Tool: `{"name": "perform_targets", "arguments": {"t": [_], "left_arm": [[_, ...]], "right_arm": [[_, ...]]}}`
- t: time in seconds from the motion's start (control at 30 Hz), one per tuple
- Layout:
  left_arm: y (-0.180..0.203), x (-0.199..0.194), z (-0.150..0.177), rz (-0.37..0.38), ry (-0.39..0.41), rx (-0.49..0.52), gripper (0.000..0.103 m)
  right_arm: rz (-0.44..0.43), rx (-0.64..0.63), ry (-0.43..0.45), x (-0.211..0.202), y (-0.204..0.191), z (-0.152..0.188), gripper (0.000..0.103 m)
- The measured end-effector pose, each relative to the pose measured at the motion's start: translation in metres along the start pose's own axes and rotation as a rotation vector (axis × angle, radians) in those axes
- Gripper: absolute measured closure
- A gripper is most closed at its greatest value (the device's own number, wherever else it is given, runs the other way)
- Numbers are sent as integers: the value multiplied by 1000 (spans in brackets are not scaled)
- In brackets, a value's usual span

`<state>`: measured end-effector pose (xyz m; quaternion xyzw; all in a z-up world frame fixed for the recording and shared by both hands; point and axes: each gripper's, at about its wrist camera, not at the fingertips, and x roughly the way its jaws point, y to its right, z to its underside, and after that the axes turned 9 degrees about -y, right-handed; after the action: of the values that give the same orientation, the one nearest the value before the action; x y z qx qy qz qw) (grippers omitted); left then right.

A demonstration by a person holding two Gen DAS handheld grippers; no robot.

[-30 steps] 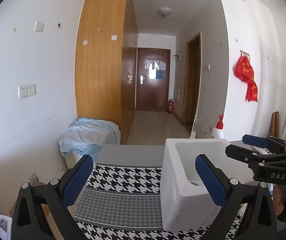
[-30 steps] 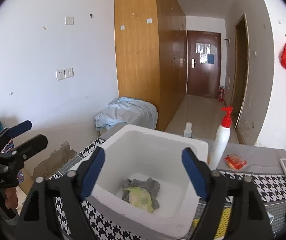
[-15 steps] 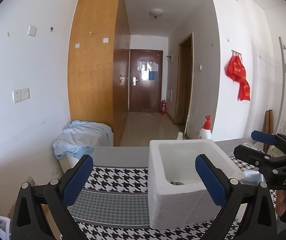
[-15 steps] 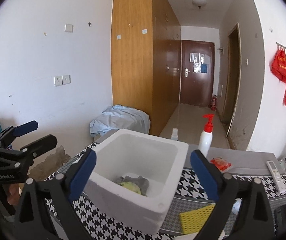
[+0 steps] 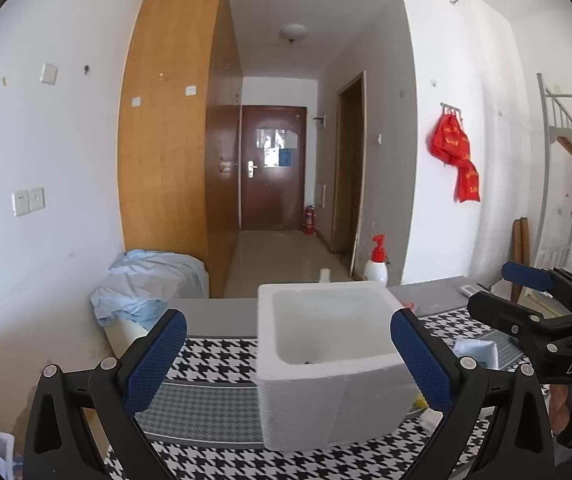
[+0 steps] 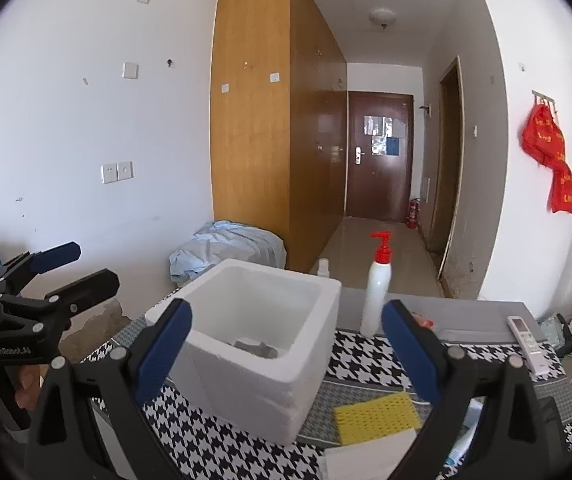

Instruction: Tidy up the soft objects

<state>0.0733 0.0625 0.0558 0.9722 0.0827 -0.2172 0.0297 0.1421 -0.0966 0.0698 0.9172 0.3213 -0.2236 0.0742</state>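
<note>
A white foam box (image 6: 253,340) stands on the houndstooth table mat (image 6: 205,440). Grey cloth (image 6: 255,347) lies in its bottom, mostly hidden by the front wall. A yellow sponge cloth (image 6: 378,416) lies on the mat right of the box. My right gripper (image 6: 288,312) is open and empty, held back from the box's near side. My left gripper (image 5: 283,322) is also open and empty, short of the foam box (image 5: 326,360). Each gripper shows in the other's view: the right gripper (image 5: 500,294) at the right edge, the left gripper (image 6: 85,268) at the left edge.
A red-pump white bottle (image 6: 378,292), a small white bottle (image 6: 323,267) and a red packet (image 6: 422,320) stand behind the box. A remote (image 6: 528,344) lies far right. A pale blue item (image 5: 474,352) and white sheet (image 6: 366,456) lie near. Blue fabric bundle (image 6: 225,248) sits beyond the table.
Both grippers have drawn back from the foam box, which now looks smaller and farther. The right jaws have widened. The yellow sponge cloth has come into the right view.
</note>
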Motion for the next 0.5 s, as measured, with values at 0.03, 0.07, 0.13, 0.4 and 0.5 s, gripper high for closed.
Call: {"name": "perform_targets", "arguments": {"t": [0.03,0.07,0.13,0.4,0.5], "left_arm": [[2,-1,0,3,1,3,1],[5,-2,1,7,3,5,1],[9,-4,1,19,5,11,1],[30,-12,5,60,17,28,1],[37,-13,6,71,16,39,1]], "right_arm": [[3,1,1,-2,1,1,5],[6,4,4,-5,3,2,5],[12,11,9,-10,6,5,5],[48,34,26,-30,21,16,4],[62,41,31,-36,26,20,4]]}}
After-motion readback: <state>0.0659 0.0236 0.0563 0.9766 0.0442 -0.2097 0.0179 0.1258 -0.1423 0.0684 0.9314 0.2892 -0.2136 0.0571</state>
